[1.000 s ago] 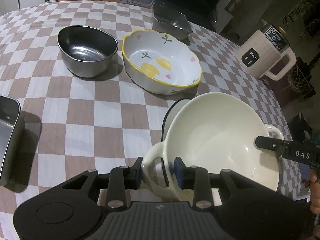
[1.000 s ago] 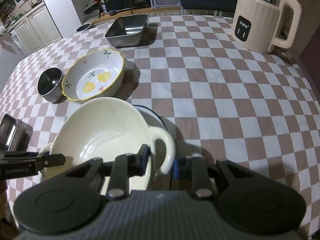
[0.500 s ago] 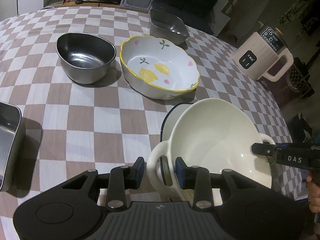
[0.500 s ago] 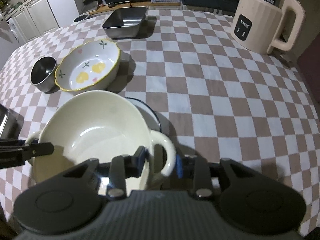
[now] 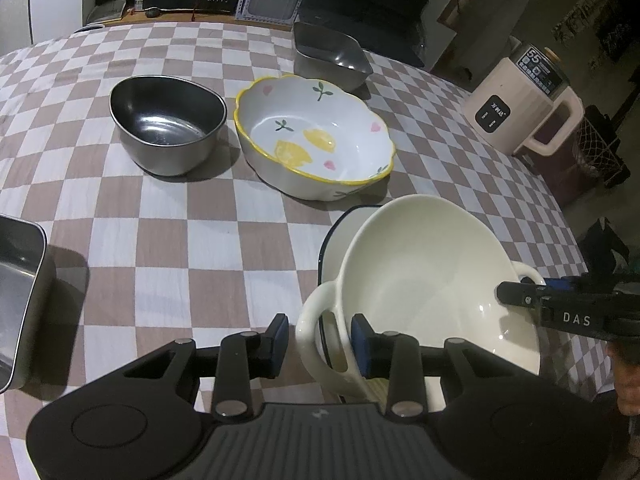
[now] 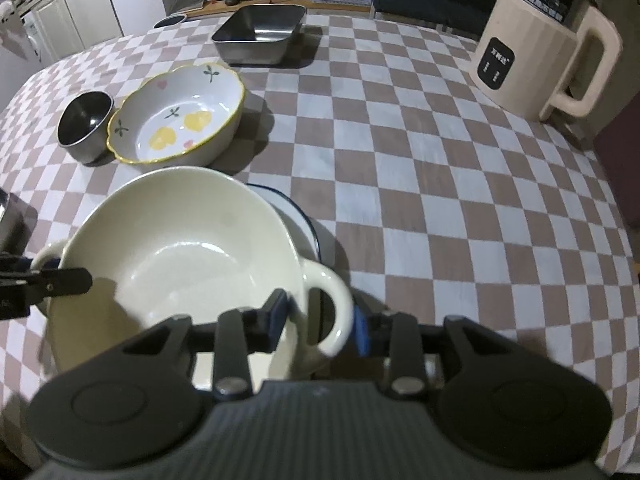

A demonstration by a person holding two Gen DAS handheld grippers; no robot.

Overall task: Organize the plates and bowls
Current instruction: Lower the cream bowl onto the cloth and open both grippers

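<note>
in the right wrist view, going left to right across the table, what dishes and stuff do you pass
small steel bowl → floral bowl with yellow rim → steel rectangular tray → beige electric kettle. The cream two-handled bowl and the blue-rimmed plate under it overlap these, so they are left out.

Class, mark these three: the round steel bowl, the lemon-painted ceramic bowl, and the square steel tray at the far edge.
Round steel bowl (image 5: 168, 120), left wrist view, inner floor.
Lemon-painted ceramic bowl (image 5: 316, 140), left wrist view, inner floor.
Square steel tray (image 6: 260, 34), right wrist view, inside bottom.
</note>
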